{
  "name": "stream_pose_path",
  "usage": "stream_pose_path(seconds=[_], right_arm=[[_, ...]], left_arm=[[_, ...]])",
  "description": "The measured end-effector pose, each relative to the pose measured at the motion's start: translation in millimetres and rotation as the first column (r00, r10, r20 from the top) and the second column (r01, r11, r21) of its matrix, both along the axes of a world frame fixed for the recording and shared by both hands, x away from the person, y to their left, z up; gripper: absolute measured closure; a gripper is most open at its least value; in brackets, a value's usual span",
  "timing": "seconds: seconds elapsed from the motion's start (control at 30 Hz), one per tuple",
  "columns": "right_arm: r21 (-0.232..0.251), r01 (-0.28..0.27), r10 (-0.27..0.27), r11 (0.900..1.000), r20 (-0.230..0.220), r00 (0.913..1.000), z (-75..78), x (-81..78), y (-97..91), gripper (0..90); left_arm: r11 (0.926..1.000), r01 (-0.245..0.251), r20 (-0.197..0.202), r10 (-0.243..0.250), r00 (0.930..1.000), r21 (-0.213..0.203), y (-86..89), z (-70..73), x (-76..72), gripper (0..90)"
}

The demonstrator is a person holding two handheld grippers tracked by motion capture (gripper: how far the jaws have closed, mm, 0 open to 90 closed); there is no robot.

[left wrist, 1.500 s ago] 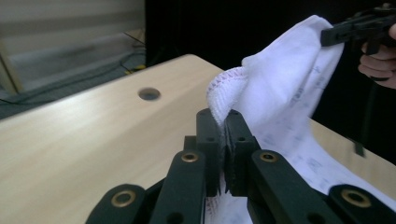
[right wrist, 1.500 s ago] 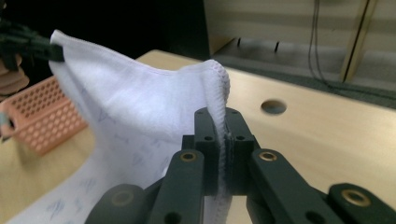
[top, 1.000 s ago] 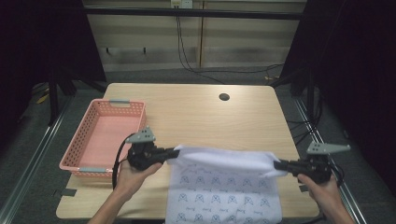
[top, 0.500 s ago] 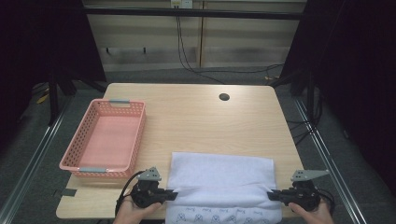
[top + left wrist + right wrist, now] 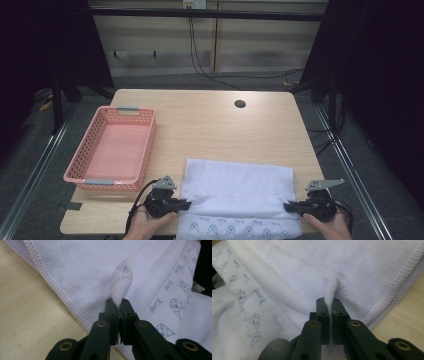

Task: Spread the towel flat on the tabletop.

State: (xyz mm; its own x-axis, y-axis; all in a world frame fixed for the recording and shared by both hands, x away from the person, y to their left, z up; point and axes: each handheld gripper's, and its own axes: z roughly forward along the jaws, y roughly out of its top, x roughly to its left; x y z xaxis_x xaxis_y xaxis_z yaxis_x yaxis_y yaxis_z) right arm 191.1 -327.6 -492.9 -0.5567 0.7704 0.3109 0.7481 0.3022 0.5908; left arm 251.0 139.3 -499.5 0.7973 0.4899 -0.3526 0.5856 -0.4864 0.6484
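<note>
Towel (image 5: 235, 187) covers the lower middle of the high view, long axis running left to right across the table (image 5: 210, 125), its folded edge toward the bottom of the frame. Left gripper (image 5: 186, 204) pinches the hem at the lower left corner, jaws clamped tight on the cloth; right gripper (image 5: 287, 206) clamps the hem at the lower right. Cloth lies straight ahead of each, between the two. Pink basket (image 5: 82, 170) sits empty at left, nearer the left gripper.

A lab recording bay. Black curtains (image 5: 45, 45) flank the counter (image 5: 210, 125) at nine and three o'clock. Cables (image 5: 200, 55) hang at twelve.
</note>
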Motion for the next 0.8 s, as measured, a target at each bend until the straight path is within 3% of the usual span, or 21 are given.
stream_pose_path(seconds=[0.13,0.27,0.33,0.4,0.6,0.8], right_arm=[[-0.021,0.017,-0.016,0.9996,0.025,0.9996,-0.1,11.0,1.2,86.6],[-0.022,0.036,-0.035,0.9991,0.047,0.9983,-1.6,26.3,0.5,86.8],[-0.025,0.056,-0.055,0.9981,0.07,0.996,-2.8,33.4,1.1,86.8],[-0.018,0.073,-0.071,0.9972,0.075,0.9946,-4.1,42.9,-0.6,86.9],[-0.034,0.108,-0.105,0.9935,0.088,0.9906,-4.9,76.9,0.5,87.0],[-0.044,0.134,-0.13,0.99,0.088,0.9876,-5.5,105.7,-1.5,86.9]], left_arm=[[0.9996,-0.028,0.008,0.028,0.9996,0.005,-2.1,-0.1,11.6,86.9],[0.9981,-0.056,0.047,0.055,0.9974,0.026,-7.1,0.3,26.0,87.0],[0.9982,-0.058,0.034,0.058,0.9977,0.012,-8.1,-1.0,35.8,87.0],[0.9965,-0.08,0.051,0.078,0.9956,0.026,-10.3,-0.4,44.9,87.0],[0.9909,-0.134,0.046,0.133,0.99,0.015,-14.6,-2.1,67.5,87.1],[0.9828,-0.181,0.057,0.179,0.9823,0.038,-22.2,-1.3,93.6,87.2]])
